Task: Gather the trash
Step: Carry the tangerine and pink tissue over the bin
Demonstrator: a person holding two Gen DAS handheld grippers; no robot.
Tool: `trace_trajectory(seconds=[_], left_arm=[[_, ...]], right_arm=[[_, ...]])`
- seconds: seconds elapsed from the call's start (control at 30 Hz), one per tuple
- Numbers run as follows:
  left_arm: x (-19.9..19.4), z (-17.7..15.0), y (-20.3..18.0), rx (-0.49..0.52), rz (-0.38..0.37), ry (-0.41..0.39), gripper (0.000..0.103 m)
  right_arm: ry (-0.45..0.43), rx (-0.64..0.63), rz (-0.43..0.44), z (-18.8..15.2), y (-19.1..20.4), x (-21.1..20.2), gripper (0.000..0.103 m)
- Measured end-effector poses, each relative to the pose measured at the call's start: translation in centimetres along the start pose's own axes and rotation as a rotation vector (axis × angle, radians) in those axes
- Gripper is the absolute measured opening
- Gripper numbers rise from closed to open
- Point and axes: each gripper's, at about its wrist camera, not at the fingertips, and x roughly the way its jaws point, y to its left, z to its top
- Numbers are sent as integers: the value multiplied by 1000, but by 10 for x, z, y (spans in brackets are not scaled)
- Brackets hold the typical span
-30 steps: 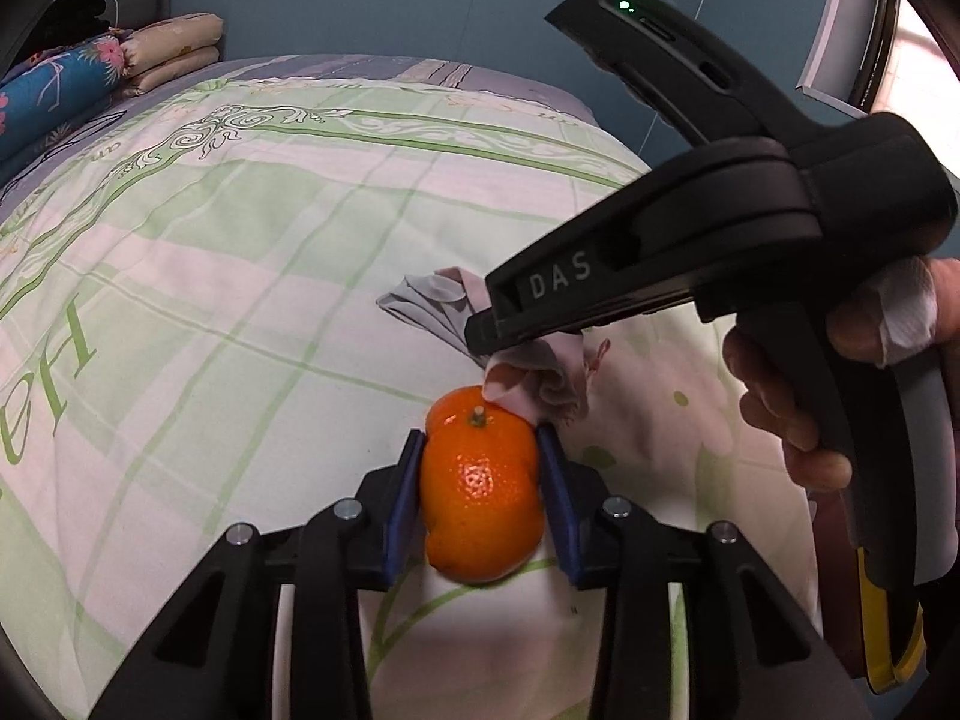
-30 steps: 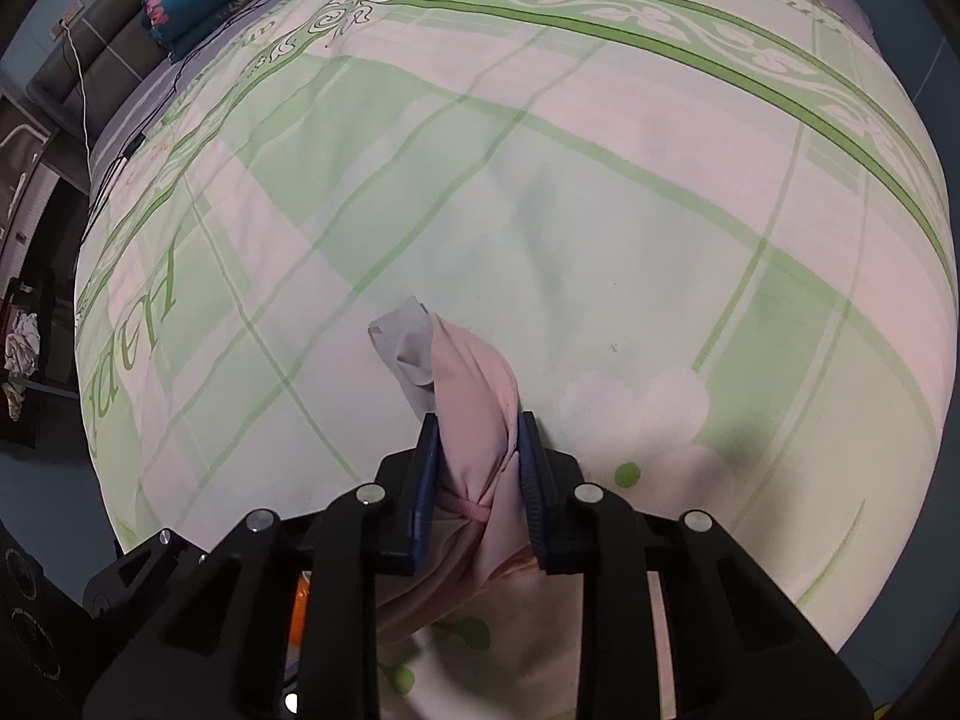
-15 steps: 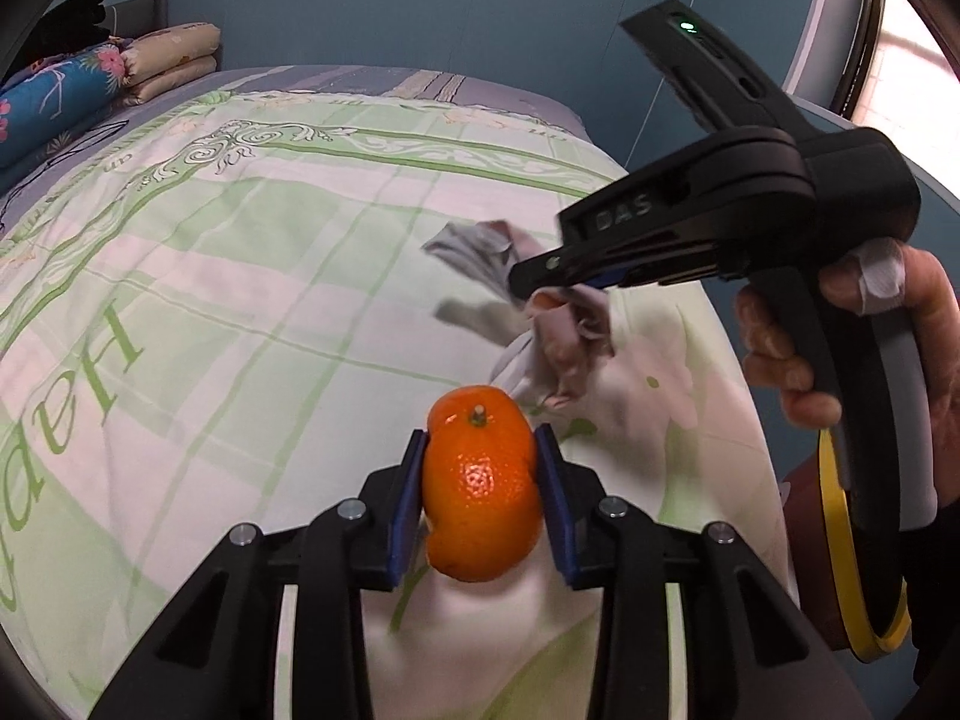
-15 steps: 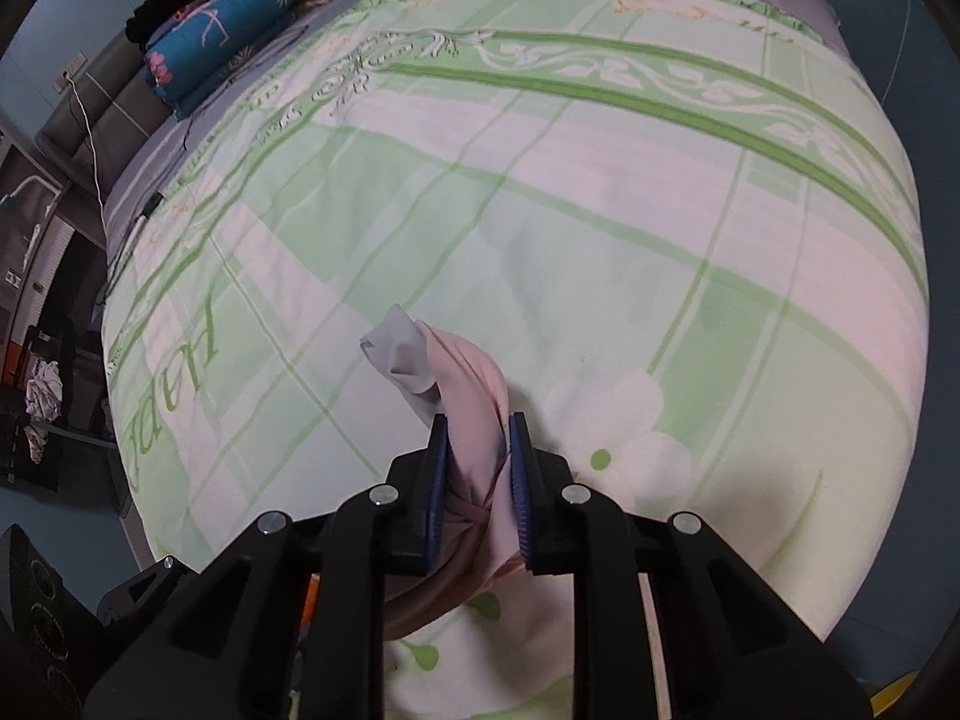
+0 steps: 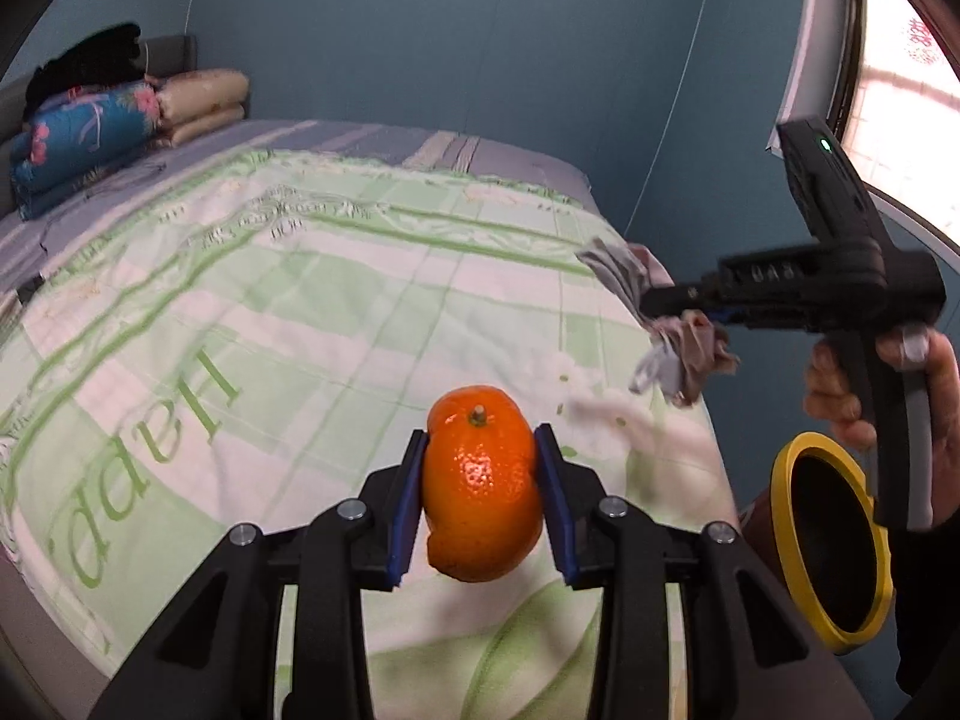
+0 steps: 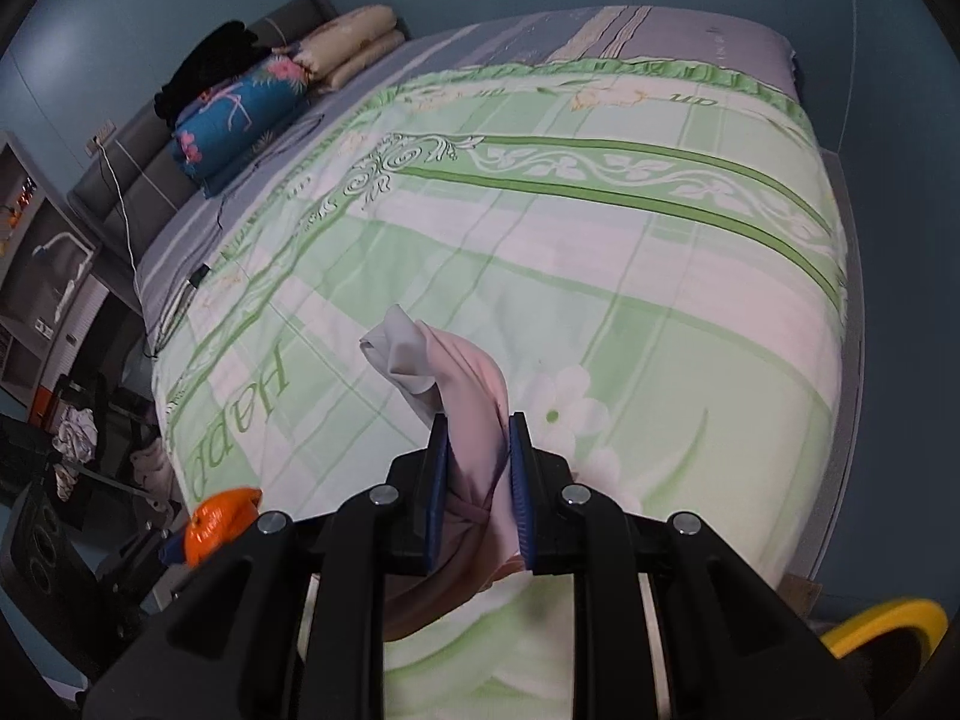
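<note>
An orange mandarin peel (image 5: 480, 480) hangs above the bed, gripped between the blue pads of my left gripper (image 5: 480, 495), which is shut on it. The same peel (image 6: 216, 525) shows at the lower left of the right wrist view. My right gripper (image 6: 478, 480) is shut on a crumpled pink and grey wrapper (image 6: 456, 384), lifted clear of the quilt. In the left wrist view that wrapper (image 5: 666, 324) dangles from the right gripper (image 5: 666, 303) at the right, held by a person's hand (image 5: 840, 384). A yellow-rimmed bin (image 5: 834, 546) stands beside the bed, below that hand.
A green and white quilt (image 5: 300, 312) covers the bed. Folded blankets and pillows (image 5: 108, 126) are stacked at the headboard. A cable (image 6: 126, 228) and dark furniture with clothes (image 6: 72, 438) stand left of the bed. The bin's yellow rim (image 6: 882, 624) shows at lower right.
Both grippers have risen off the quilt with their loads. The right gripper with the wrapper has swung right, past the bed's edge toward the bin, which has come into view.
</note>
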Motion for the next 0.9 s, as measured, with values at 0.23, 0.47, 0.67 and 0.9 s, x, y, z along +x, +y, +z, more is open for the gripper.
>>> trace_trajectory(seconds=[0.23, 0.47, 0.67, 0.9], left_arm=[[-39, 10, -26, 41, -15, -75, 33], [-80, 8, -56, 40, -42, -130, 33], [-105, 6, -88, 78, -79, -160, 33], [-131, 4, -131, 147, -126, -200, 33]], right_arm=[[-77, 50, 13, -46, -10, -60, 18], [-170, 67, 3, -80, -24, -119, 18], [-246, 62, -3, -105, -32, -158, 18], [-341, 74, -19, -130, -46, -200, 18]])
